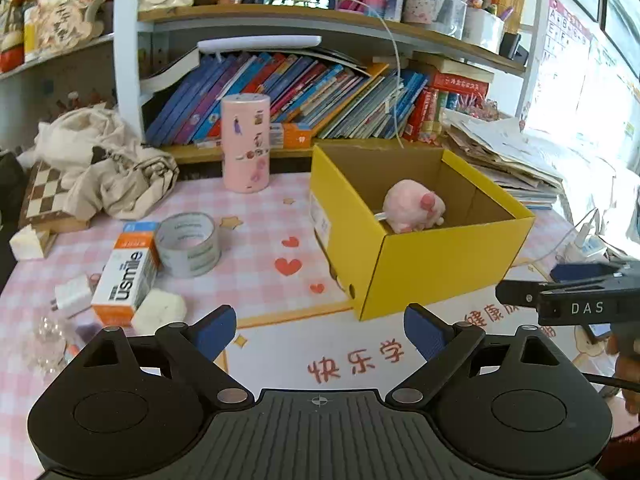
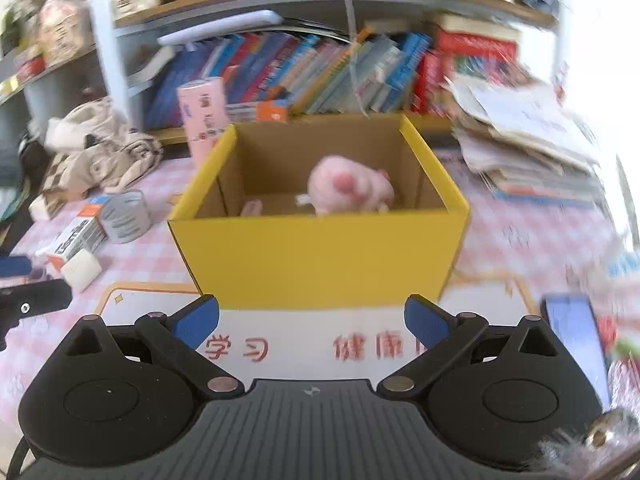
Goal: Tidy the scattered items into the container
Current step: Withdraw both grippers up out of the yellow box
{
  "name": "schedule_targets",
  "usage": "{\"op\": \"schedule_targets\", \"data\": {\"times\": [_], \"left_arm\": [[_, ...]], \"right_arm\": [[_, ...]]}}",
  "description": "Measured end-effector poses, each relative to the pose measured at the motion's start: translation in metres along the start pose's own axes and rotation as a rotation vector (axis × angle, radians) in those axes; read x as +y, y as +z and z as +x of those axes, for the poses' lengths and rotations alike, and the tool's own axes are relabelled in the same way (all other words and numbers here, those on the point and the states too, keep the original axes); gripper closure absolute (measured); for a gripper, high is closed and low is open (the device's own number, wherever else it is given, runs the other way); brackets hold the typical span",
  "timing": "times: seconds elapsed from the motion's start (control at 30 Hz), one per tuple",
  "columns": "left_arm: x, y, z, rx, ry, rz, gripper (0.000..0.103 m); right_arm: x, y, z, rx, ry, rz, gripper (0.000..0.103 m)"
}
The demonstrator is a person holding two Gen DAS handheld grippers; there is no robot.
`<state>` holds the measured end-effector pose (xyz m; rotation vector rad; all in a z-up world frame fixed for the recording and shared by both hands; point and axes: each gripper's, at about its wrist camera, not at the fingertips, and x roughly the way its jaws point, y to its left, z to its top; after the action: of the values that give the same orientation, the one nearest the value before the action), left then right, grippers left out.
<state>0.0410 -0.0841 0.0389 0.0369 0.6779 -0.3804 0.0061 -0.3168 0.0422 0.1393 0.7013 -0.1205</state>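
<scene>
Box: a yellow box (image 1: 432, 268) stood open on the pink checked table (image 1: 256, 240)
Pink toy: a soft pink toy (image 1: 414, 206) lay inside the box, on the bottom
Tape: a grey roll of tape (image 1: 188, 245) sat on the table, well left of the box
Toothpaste box: a white and orange carton (image 1: 126, 276) lay touching the tape
Other bits: a white plug (image 1: 72, 296) and a white fluffy ball (image 1: 160, 309) lay beside the carton
Pink tube: a tall pink tube (image 1: 245, 143) stood behind the tape
Left gripper: the left gripper (image 1: 319, 330) was wide apart and held nothing
Right gripper: the right gripper (image 2: 312, 318) was wide apart and held nothing, just in front of the box
</scene>
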Motion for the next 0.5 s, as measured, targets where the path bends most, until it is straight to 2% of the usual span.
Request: {"op": "schedule_targets", "data": {"times": [0.17,0.5], "left_arm": [[0.006,-0.013,-0.002,0.04,0.02,-0.002,0.01],[0.026,-0.036,-0.01,0.093,0.003,-0.016,0.01]], "right_arm": [[0.011,-0.016,-0.005,0.009,-0.034,0.05,0.003],[0.038,-0.038,-0.007,0.05,-0.079,0.019,0.003]]}}
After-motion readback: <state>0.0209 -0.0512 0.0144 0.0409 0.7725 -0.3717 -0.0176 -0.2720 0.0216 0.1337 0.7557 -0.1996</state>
